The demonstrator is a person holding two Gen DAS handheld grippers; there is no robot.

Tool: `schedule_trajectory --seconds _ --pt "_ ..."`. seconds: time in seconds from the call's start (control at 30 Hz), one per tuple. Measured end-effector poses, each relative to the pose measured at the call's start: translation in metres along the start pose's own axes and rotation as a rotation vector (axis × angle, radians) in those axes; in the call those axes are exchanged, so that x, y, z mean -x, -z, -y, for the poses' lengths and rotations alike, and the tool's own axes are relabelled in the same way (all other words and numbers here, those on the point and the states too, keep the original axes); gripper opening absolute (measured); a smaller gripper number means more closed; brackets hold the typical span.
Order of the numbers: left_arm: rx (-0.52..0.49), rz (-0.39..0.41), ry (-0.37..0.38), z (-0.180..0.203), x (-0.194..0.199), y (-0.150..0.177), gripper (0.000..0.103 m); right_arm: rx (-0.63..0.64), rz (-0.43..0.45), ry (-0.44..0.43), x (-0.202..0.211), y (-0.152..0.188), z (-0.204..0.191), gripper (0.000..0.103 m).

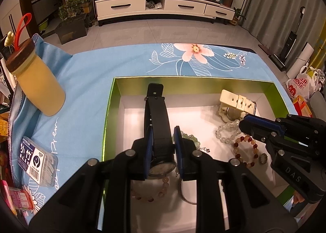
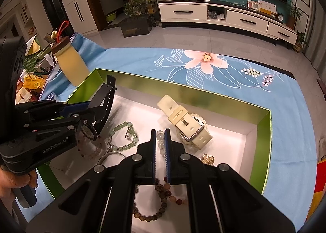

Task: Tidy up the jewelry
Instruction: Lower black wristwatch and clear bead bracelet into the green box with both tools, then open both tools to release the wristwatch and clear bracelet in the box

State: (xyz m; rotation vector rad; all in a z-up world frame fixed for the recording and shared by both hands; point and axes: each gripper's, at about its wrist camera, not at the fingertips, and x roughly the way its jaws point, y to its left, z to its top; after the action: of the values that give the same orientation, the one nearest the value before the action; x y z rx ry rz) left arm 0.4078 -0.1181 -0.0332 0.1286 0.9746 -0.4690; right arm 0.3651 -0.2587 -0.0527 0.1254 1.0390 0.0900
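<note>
Two tools: left (image 1: 162, 147) gripping black watch (image 1: 156, 119).

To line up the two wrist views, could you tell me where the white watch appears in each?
Left wrist: white watch at the box's far right.
Right wrist: white watch centre, just beyond the right gripper.
Shared landmark: pink flower on the blue cloth.

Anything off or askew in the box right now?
Mostly normal. The black watch is lifted in the left gripper, strap poking above the green box wall. The cream watch lies on its side. The right gripper is closed on a clear bead bracelet.
</note>
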Motion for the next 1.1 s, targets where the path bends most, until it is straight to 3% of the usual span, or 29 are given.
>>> schedule_trajectory --seconds 1.1 --pt "-0.004 -0.009 -0.002 0.0024 0.0005 0.0030 0.020 -0.021 -0.010 0.007 0.0010 0.0009 0.0042 0.008"
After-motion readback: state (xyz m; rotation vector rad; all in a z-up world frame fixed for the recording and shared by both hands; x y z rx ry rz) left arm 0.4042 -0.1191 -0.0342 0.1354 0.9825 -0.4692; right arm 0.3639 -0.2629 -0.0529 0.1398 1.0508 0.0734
